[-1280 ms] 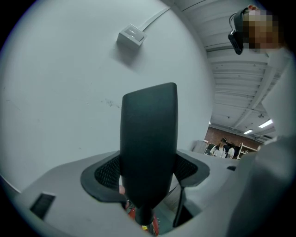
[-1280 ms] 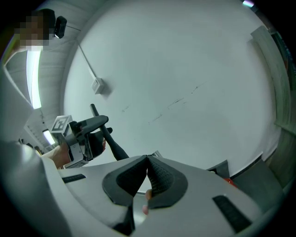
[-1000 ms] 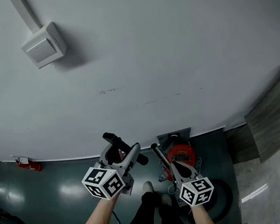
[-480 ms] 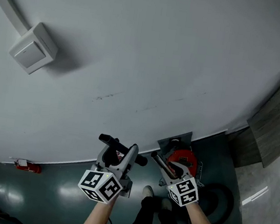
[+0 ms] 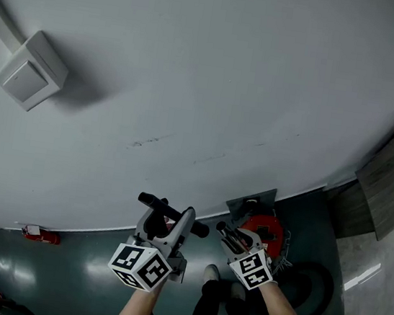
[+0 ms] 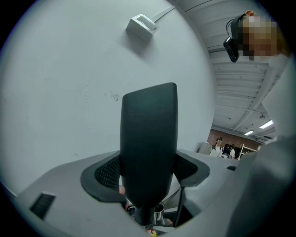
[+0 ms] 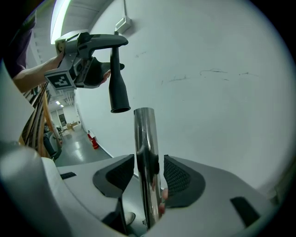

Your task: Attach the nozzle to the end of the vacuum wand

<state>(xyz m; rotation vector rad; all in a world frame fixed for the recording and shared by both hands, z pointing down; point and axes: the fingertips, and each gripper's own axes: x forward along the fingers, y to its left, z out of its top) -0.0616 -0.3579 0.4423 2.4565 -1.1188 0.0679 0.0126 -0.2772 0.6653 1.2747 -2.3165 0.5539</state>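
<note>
By the wall (image 5: pixel 193 80): 1 nozzle (image 7: pixel 118 90) pinched in L tongs (image 6: pixel 148 169), 1 wand (image 7: pixel 144 134) loose betw. just-opening R tongs (image 7: pixel 149 178).

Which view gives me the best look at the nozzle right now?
The right gripper view: the whole black nozzle shows side-on, its open mouth just up and left of the wand tip. The left gripper view has it filling the centre, mouth hidden. The head view shows only a small dark bar.
</note>
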